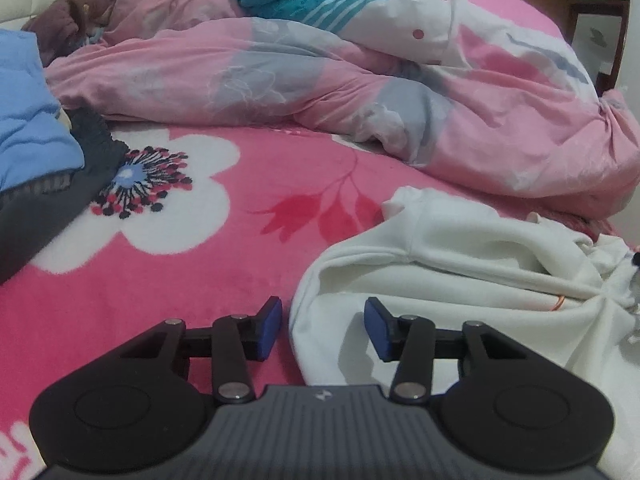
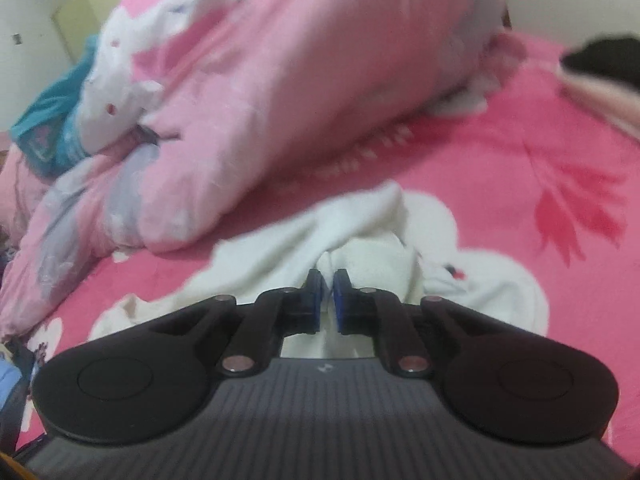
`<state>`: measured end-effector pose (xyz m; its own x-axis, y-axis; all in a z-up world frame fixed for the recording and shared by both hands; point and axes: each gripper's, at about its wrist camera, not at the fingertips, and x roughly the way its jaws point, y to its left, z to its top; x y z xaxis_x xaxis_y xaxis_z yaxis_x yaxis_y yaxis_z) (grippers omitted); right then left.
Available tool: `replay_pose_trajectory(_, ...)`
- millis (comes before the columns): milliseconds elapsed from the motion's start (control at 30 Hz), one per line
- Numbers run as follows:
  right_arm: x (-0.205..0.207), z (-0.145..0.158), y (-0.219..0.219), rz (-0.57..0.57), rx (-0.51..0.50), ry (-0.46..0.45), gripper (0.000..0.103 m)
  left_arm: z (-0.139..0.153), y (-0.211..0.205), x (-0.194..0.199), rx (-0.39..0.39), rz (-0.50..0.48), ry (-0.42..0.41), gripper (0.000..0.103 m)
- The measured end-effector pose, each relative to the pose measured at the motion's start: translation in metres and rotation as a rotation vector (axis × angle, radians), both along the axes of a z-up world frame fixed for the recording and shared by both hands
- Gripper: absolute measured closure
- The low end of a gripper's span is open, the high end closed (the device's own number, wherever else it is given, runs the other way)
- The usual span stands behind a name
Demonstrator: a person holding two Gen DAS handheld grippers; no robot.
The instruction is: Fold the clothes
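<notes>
Left tool [image 1: 323, 330] hangs half open, empty, over the white garment [image 1: 460, 264] edge; our right tool [image 2: 327, 300] pinches a fold of it. We're on a bed with a pink floral blanket [image 1: 240, 216] and a bunched pink duvet [image 1: 360, 92] behind. Right view is motion-blurred, so the dark item [image 2: 604, 60] at far right is unclear.

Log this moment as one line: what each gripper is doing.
left gripper: open over white garment edge | right gripper: shut on white garment fold | bed
</notes>
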<state>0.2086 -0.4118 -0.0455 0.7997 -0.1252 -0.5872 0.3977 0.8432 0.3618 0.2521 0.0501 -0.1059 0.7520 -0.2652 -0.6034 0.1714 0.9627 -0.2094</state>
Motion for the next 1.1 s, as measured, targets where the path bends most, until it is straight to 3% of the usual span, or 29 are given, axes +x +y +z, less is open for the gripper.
replay_pose_trajectory(200, -0.009, 0.062, 0.031, 0.040, -0.067, -0.072, 0.098, 0.000, -0.002, -0.001, 0.012, -0.001, 0.000, 0.057)
replay_pose_trajectory(367, 0.008, 0.120, 0.078, 0.130, -0.173, -0.135, 0.098, 0.001, -0.002, 0.000, 0.004, -0.003, 0.012, 0.057)
replay_pose_trajectory(567, 0.069, 0.181, 0.162, 0.306, -0.251, -0.198, 0.098, 0.001, 0.003, 0.003, -0.038, 0.007, 0.032, 0.057)
replay_pose_trajectory(733, 0.125, 0.214, 0.256, 0.494, -0.329, -0.254, 0.098, 0.003, 0.010, 0.006, -0.086, 0.011, 0.060, 0.057)
replay_pose_trajectory(867, 0.152, 0.241, 0.320, 0.634, -0.340, -0.361, 0.098, 0.006, 0.023, 0.011, -0.149, 0.028, 0.089, 0.058)
replay_pose_trajectory(1000, 0.176, 0.241, 0.357, 0.700, -0.295, -0.425, 0.098, 0.005, 0.029, 0.012, -0.164, 0.033, 0.101, 0.058)
replay_pose_trajectory(1100, 0.203, 0.206, 0.373, 0.721, -0.261, -0.350, 0.098, 0.004, 0.027, 0.012, -0.152, 0.031, 0.102, 0.058)
